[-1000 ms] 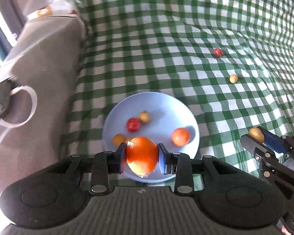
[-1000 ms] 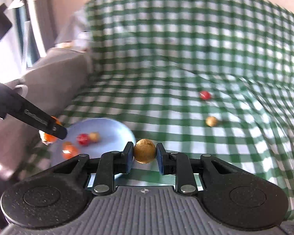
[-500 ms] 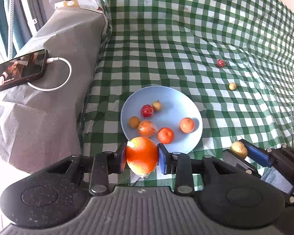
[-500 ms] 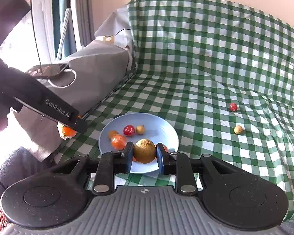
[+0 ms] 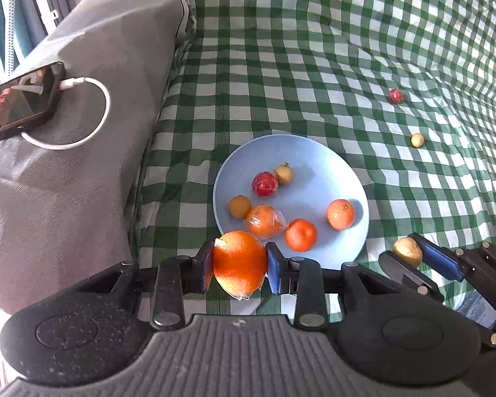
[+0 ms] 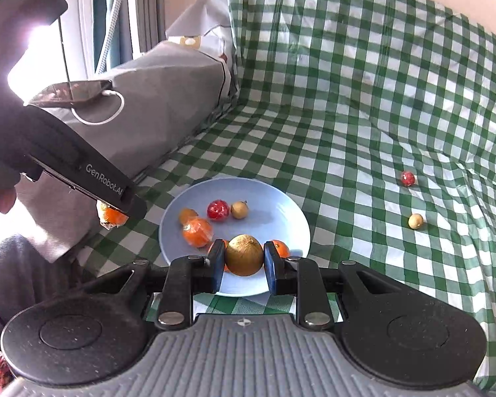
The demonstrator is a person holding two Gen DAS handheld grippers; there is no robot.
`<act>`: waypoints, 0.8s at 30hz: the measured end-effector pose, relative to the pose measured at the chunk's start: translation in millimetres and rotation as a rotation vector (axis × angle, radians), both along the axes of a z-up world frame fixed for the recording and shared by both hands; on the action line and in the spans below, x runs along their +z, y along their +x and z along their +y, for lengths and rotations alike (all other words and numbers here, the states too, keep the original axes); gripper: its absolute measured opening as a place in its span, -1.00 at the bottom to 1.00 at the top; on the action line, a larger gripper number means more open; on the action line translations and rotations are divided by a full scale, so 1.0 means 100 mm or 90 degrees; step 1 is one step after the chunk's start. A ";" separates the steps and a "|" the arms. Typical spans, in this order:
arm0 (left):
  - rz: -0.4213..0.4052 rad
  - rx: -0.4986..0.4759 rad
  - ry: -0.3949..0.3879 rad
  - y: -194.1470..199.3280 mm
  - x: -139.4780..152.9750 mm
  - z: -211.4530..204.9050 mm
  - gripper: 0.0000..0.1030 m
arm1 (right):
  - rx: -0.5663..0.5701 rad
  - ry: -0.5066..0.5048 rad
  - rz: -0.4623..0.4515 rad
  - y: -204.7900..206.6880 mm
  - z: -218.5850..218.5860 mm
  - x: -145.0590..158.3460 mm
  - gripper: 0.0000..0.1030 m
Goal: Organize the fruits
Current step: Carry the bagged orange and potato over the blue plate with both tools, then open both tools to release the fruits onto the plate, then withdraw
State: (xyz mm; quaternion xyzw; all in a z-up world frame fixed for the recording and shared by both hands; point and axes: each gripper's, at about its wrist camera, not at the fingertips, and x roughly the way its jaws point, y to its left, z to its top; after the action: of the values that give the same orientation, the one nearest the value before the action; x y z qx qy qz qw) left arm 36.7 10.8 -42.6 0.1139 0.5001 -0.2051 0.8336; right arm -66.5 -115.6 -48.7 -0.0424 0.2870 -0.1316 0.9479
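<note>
both tongs [image 5: 239, 266] [image 6: 244, 261] clamped, angled downward

Daylight is pouring in from the upper left of both frames, blowing out a white glare patch beside the window [image 6: 33, 43] in the right wrist view. Fruits are casting short shadows rightward on the blue plate [image 5: 317, 165]. Fisheye distortion is bending the green checked cloth [image 5: 314, 49] near the edges; focus is staying sharp
</note>
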 end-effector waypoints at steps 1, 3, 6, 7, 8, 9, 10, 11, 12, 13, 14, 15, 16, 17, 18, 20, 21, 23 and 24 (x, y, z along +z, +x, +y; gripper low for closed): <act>0.001 -0.003 0.001 0.03 -0.02 -0.02 -0.29 | -0.001 0.001 0.003 0.05 -0.03 -0.02 -0.50; 0.001 -0.011 0.009 0.10 -0.07 -0.08 -0.29 | -0.003 0.004 0.008 0.15 -0.09 -0.06 -0.50; 0.008 -0.022 0.019 0.21 -0.17 -0.20 -0.29 | -0.006 0.009 0.021 0.32 -0.19 -0.13 -0.50; 0.011 -0.023 0.021 0.25 -0.20 -0.24 -0.29 | -0.009 0.012 0.025 0.38 -0.23 -0.16 -0.50; 0.013 -0.026 0.022 0.29 -0.24 -0.27 -0.29 | -0.009 0.014 0.030 0.42 -0.27 -0.19 -0.50; 0.015 -0.028 0.024 0.33 -0.27 -0.31 -0.29 | -0.011 0.016 0.036 0.47 -0.30 -0.22 -0.50; 0.015 -0.030 0.027 0.36 -0.29 -0.34 -0.29 | -0.013 0.018 0.040 0.51 -0.34 -0.24 -0.50; 0.015 -0.032 0.027 0.39 -0.31 -0.37 -0.29 | -0.013 0.019 0.043 0.55 -0.36 -0.27 -0.50; 0.014 -0.034 0.028 0.42 -0.32 -0.40 -0.29 | -0.013 0.018 0.046 0.59 -0.38 -0.29 -0.50; 0.014 -0.034 0.030 0.45 -0.34 -0.43 -0.29 | -0.013 0.017 0.049 0.62 -0.41 -0.31 -0.50; 0.013 -0.034 0.031 0.49 -0.37 -0.45 -0.29 | -0.012 0.018 0.052 0.65 -0.43 -0.32 -0.50; 0.012 -0.033 0.033 0.52 -0.39 -0.48 -0.29 | -0.010 0.019 0.054 0.68 -0.45 -0.33 -0.50; 0.013 -0.033 0.035 0.56 -0.41 -0.50 -0.29 | -0.010 0.021 0.057 0.71 -0.48 -0.35 -0.50; 0.014 -0.033 0.037 0.58 -0.43 -0.52 -0.29 | -0.009 0.022 0.060 0.74 -0.49 -0.36 -0.50; 0.013 -0.034 0.038 0.61 -0.45 -0.54 -0.29 | -0.008 0.023 0.063 0.77 -0.51 -0.37 -0.50; 0.011 -0.035 0.045 0.67 -0.48 -0.58 -0.29 | -0.006 0.024 0.069 0.85 -0.55 -0.40 -0.50; 0.011 -0.036 0.049 0.69 -0.51 -0.60 -0.29 | -0.005 0.025 0.073 0.88 -0.57 -0.41 -0.50; 0.012 -0.039 0.052 0.74 -0.55 -0.63 -0.17 | -0.003 0.027 0.078 0.95 -0.60 -0.42 -0.49; 0.014 -0.036 0.056 0.75 -0.56 -0.64 0.18 | 0.002 0.029 0.082 0.98 -0.61 -0.43 -0.49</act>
State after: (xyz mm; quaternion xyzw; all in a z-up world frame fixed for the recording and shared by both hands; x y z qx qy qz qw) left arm 112.1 -53.0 -98.6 0.1625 0.5144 -0.2077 0.8160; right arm 31.5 -177.0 -91.5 -0.0293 0.3506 -0.1205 0.9283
